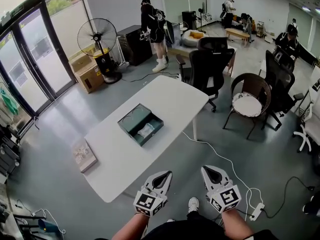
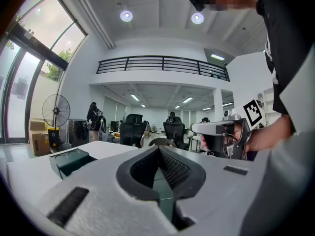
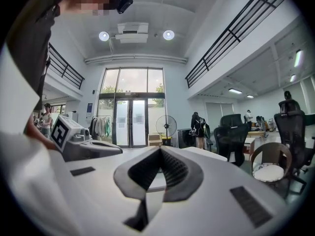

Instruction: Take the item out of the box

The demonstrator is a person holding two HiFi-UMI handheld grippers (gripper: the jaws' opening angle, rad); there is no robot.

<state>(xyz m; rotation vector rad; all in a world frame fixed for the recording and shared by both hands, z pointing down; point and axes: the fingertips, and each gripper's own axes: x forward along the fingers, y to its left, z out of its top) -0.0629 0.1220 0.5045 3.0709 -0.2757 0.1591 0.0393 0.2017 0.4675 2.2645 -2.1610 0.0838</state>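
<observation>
A dark green box (image 1: 141, 124) lies open in the middle of the white table (image 1: 175, 96). Inside it rests a clear-wrapped item (image 1: 146, 130). From the left gripper view the box (image 2: 69, 162) shows low on the left, on the tabletop. Both grippers hover off the table's near edge, well short of the box. My left gripper (image 1: 166, 174) is shut with nothing between its jaws, which meet at the tip (image 2: 158, 149). My right gripper (image 1: 207, 169) is also shut and empty, its jaws touching (image 3: 160, 149). Each gripper view catches the other gripper beside it.
A flat tan book-like object (image 1: 84, 155) lies on the table's near left corner. Black office chairs (image 1: 207, 66) and a wicker chair (image 1: 248, 103) stand beyond the table's right side. A white cable and power strip (image 1: 256, 211) lie on the floor at right. A fan (image 1: 98, 39) and cardboard boxes (image 1: 89, 76) stand far left.
</observation>
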